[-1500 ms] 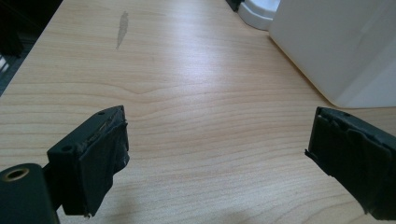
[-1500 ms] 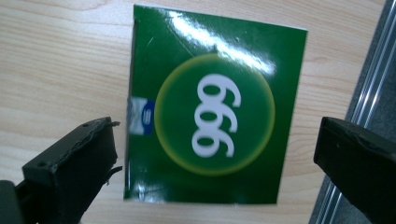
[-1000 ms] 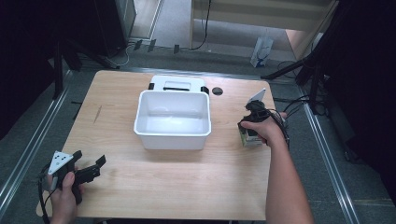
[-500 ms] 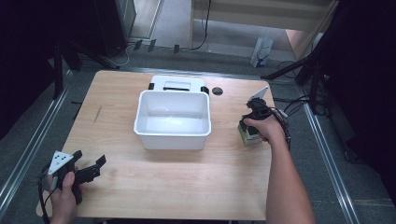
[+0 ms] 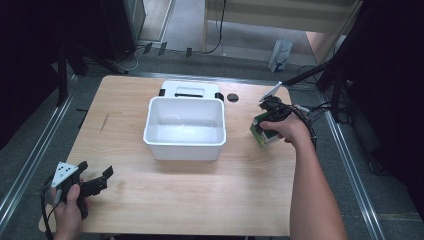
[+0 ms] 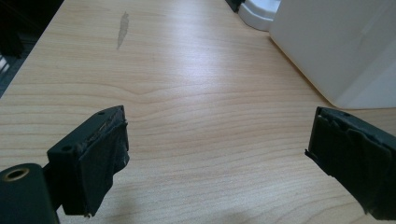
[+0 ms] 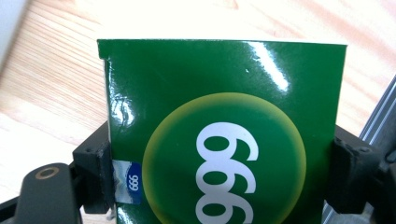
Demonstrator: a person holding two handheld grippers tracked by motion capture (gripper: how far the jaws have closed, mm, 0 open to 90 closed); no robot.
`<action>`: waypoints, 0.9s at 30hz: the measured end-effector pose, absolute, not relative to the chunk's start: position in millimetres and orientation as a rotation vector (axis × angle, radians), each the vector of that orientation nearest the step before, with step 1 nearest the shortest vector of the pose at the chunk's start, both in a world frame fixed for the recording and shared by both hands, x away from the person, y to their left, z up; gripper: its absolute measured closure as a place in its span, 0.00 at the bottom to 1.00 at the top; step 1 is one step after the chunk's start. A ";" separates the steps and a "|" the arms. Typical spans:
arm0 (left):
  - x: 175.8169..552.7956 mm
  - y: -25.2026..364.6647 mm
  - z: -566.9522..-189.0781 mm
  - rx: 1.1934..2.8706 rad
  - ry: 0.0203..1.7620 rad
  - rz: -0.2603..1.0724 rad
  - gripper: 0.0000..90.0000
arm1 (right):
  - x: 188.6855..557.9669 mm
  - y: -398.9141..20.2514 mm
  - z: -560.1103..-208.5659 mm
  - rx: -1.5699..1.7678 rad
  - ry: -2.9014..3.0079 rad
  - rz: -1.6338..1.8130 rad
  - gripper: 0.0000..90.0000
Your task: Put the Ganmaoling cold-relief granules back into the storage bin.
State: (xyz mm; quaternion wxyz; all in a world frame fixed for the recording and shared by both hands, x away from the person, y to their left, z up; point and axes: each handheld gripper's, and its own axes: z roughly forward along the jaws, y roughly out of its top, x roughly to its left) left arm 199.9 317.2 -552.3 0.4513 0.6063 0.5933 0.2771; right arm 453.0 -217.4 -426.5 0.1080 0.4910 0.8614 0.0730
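Green box, lower part cut off

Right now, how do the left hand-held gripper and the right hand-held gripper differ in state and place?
The left hand-held gripper is open and holds nothing; the right hand-held gripper is shut on the green box. The left one sits near the table's front left corner, the right one by its right edge, beside the white tub. Both have black jaws.

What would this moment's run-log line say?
left gripper: open, idle at near-left table corner | right gripper: shut on green box, right of white tub | tub: looks empty
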 end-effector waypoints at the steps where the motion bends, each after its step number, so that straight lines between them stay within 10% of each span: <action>1: 200.0 317.4 -552.3 1.500 1.464 0.687 0.06 | 453.0 -216.1 -423.0 1.427 2.539 0.223 0.18; 27: 200.2 317.8 -552.4 1.495 1.464 0.686 0.06 | 433.9 -158.3 -357.4 0.673 2.780 0.357 0.18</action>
